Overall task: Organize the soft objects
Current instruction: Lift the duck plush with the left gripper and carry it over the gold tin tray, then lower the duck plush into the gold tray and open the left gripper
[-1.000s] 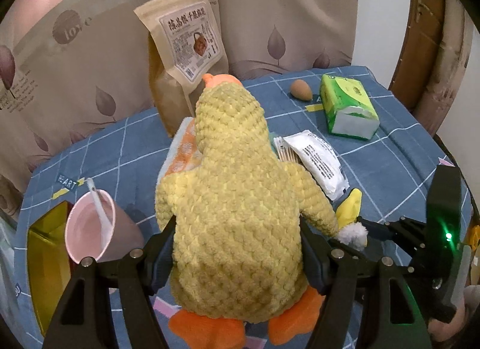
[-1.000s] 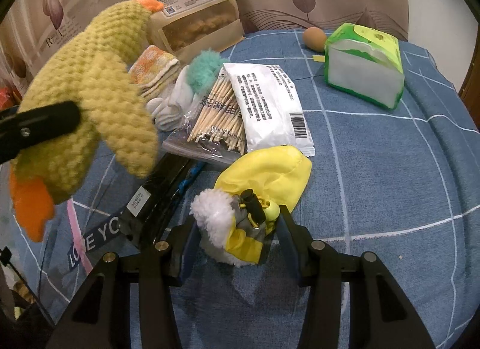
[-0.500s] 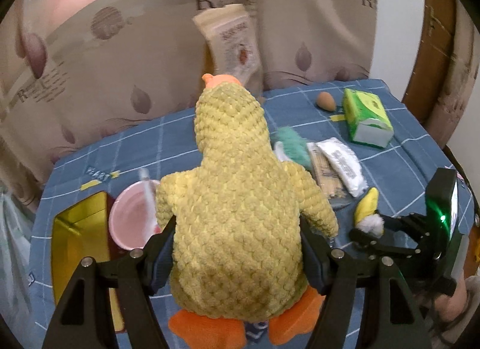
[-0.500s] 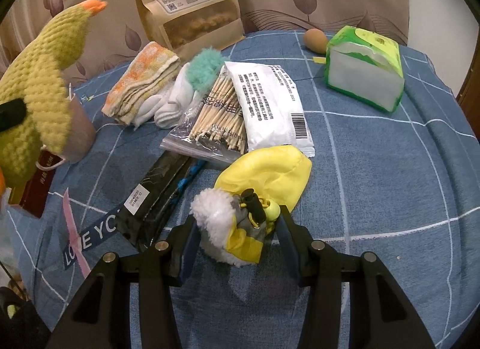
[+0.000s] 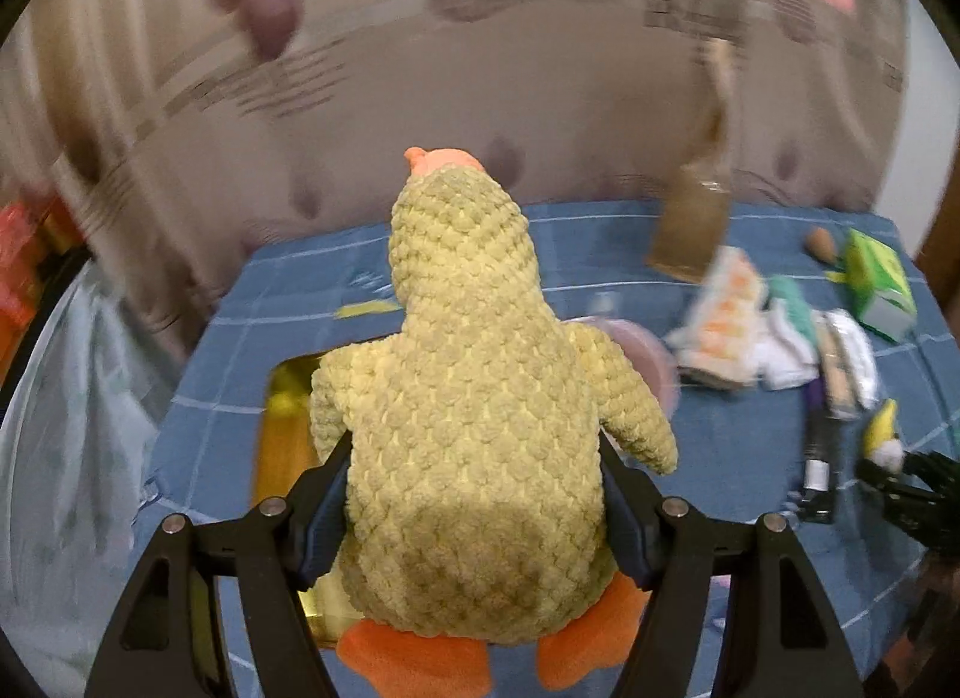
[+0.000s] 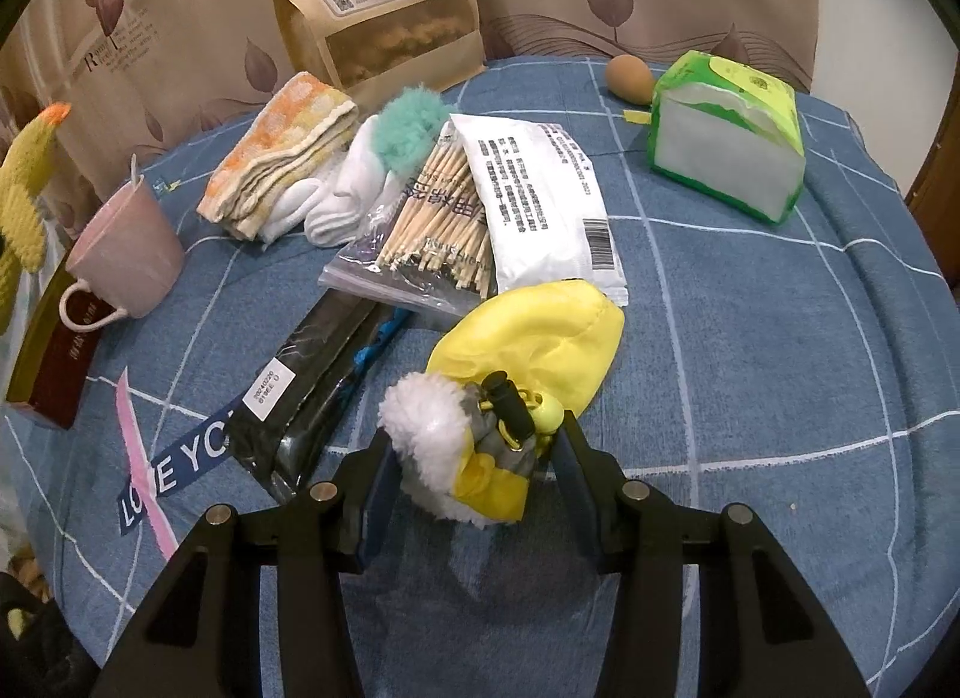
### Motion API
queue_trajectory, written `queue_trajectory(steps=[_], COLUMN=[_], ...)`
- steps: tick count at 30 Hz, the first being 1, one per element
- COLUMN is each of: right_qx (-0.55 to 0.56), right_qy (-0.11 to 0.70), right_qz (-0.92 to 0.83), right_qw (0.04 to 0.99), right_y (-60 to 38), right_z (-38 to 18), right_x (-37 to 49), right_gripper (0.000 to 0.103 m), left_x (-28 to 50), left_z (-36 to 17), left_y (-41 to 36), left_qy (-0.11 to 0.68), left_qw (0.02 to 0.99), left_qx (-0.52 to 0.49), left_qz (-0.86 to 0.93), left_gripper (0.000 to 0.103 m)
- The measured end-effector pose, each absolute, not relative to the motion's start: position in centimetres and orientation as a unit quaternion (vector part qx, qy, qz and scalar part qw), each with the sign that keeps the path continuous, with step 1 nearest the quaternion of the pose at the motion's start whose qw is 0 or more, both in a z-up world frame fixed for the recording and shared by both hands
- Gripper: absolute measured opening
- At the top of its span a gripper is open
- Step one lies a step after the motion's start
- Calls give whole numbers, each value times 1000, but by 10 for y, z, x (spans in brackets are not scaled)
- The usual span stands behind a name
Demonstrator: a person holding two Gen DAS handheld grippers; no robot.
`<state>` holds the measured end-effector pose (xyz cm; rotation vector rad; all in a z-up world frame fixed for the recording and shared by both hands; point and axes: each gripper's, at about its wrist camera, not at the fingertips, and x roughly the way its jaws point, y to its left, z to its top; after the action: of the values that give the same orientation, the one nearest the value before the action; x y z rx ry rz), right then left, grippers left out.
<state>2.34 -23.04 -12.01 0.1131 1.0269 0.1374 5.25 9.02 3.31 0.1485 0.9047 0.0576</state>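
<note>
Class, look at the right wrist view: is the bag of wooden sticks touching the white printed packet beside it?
Touching. The right wrist view shows the white printed packet overlapping the bag of wooden sticks along its edge, with no tablecloth visible between them.

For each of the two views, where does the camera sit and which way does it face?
Left wrist: behind the left tongs, looking down across the table's left end; tongs clamp the plush duck.
Right wrist: behind the right tongs, looking down at the yellow pouch between them.
Shared: duck, pink cup, folded towel, tissue pack.
</note>
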Motion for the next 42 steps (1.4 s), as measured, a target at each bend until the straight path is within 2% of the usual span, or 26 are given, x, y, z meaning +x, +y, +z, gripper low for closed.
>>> queue_trajectory(steps=[7, 17, 27, 31, 42], right_qx=[46, 35, 31, 29, 31], right_qy=[494, 500, 502, 502, 502], right_qz=[57, 46, 41, 40, 39], right_qw=[866, 864, 863, 863, 863], right_y=[-228, -222, -221, -221, -220], right_z=[-120, -120, -121, -121, -122], right_x=[24, 26, 26, 26, 25], right_gripper=[46, 46, 46, 46, 48], left_x=[51, 50, 59, 60, 68], left_z=[20, -33, -54, -61, -48], left_y=[160, 219, 226, 223, 236], left_qy=[456, 509, 524, 530, 545], left_qw=[885, 857, 849, 846, 838], left_qx=[53, 35, 43, 44, 14], left_qz=[77, 71, 48, 45, 18], left_gripper=[73, 73, 73, 78, 80])
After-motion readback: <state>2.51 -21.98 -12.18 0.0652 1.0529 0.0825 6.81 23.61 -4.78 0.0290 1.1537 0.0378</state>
